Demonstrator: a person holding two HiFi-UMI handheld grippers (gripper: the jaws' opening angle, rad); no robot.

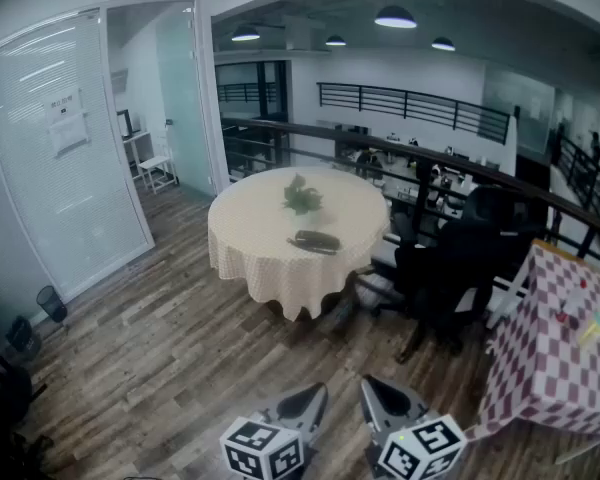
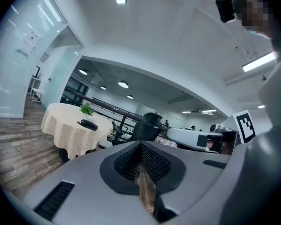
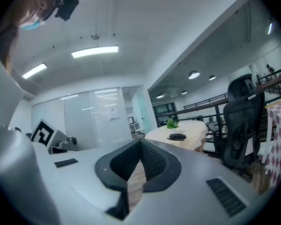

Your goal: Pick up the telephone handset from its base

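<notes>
A black telephone with its handset on the base lies on a round table under a cream cloth, across the room. It also shows small in the left gripper view as the telephone and in the right gripper view as the telephone. My left gripper and right gripper are side by side at the bottom of the head view, far short of the table. Both have their jaws together with nothing between them, as seen at the left gripper and the right gripper.
A green plant stands on the table behind the telephone. A black office chair sits right of the table. A red-checked table is at the right. Glass partitions line the left, a railing the back. Wooden floor lies between.
</notes>
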